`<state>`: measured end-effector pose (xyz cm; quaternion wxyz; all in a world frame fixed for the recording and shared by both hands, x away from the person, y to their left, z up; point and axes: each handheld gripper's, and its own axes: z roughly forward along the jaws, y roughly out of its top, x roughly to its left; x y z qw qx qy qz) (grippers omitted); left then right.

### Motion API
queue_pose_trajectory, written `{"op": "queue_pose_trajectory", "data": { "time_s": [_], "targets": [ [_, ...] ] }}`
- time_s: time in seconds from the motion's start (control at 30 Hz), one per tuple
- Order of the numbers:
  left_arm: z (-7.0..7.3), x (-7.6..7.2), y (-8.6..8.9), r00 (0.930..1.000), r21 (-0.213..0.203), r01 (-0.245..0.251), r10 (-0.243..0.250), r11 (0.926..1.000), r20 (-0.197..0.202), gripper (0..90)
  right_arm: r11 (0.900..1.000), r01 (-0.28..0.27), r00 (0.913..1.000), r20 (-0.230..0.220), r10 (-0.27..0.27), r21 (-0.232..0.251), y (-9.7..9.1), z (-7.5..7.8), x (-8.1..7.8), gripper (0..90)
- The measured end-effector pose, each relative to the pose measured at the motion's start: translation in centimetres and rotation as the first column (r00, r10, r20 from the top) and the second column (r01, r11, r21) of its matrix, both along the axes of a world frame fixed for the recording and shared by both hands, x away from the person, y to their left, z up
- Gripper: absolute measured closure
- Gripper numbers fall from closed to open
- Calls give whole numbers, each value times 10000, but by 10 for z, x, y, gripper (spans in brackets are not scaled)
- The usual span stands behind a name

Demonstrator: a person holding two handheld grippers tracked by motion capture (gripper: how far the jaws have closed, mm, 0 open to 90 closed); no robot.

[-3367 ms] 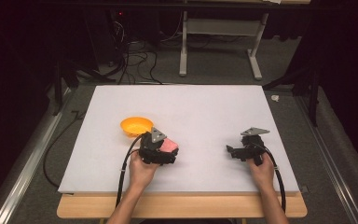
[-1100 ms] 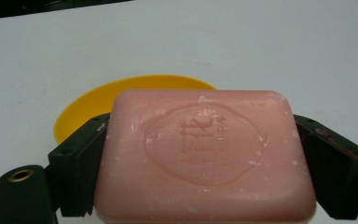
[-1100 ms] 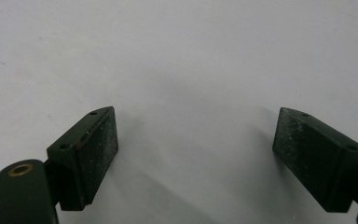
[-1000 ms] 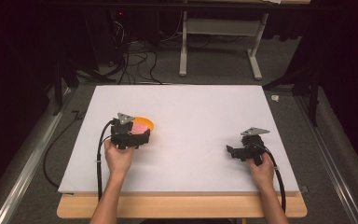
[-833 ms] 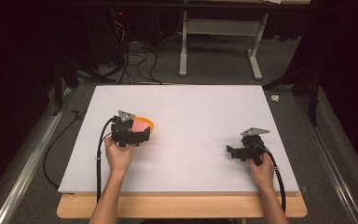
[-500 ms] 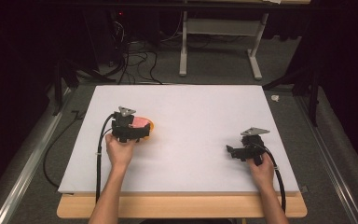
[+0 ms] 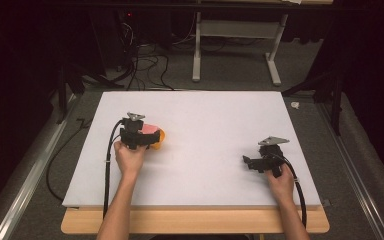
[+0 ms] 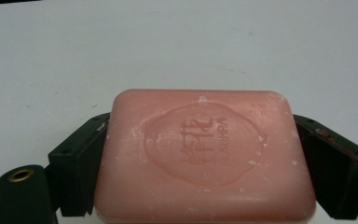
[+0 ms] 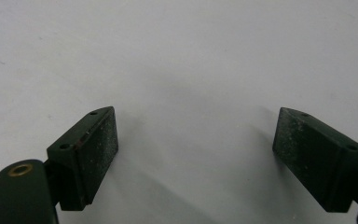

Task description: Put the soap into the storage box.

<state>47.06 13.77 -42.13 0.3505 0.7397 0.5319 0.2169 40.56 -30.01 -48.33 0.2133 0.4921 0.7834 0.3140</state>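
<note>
On the left of the white rectangular tabletop board (image 7: 205, 115), the person's left hand (image 7: 128, 159) is gripping the left gripper (image 7: 147, 134), whose black cable is looping back along the forearm toward the table's near edge. Its two black jaws are pressing against the short ends of a pink rectangular bar of soap (image 8: 204, 158) with rounded corners and an oval seal stamped into its upper face, so the tongs are holding the soap between them. In the high view the pink soap (image 7: 149, 129) is sitting at the gripper's front, directly over or against an orange round bowl (image 7: 160, 135), of which a sliver of rim is peeking out beside the gripper; whether the soap is touching the bowl cannot be told. In the left gripper view, plain white board is lying beyond the soap.

Well apart to the right, the person's right hand (image 7: 280, 181) is holding the right gripper (image 7: 248, 161) low over bare board, its grey three-cornered plate sitting on top. Its jaws are standing wide apart with nothing between them, pointing toward the table's middle.
</note>
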Motion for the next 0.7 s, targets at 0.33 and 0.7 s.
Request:
{"op": "queue_pose_trajectory", "data": {
  "time_s": [0.33, 0.7],
  "targets": [
    [-7, 7, -1, 9996, 1, -243, 243, 9997, -152, 137, 10000, 13, 10000, -15, -13, 10, 0, 0, 0, 147],
    [-14, 12, -2, 9988, 145, -332, 337, 9993, -356, 136, 10000, 15, 10000, -16, -15, 13, 0, 0, 0, 147]
  ]
}}
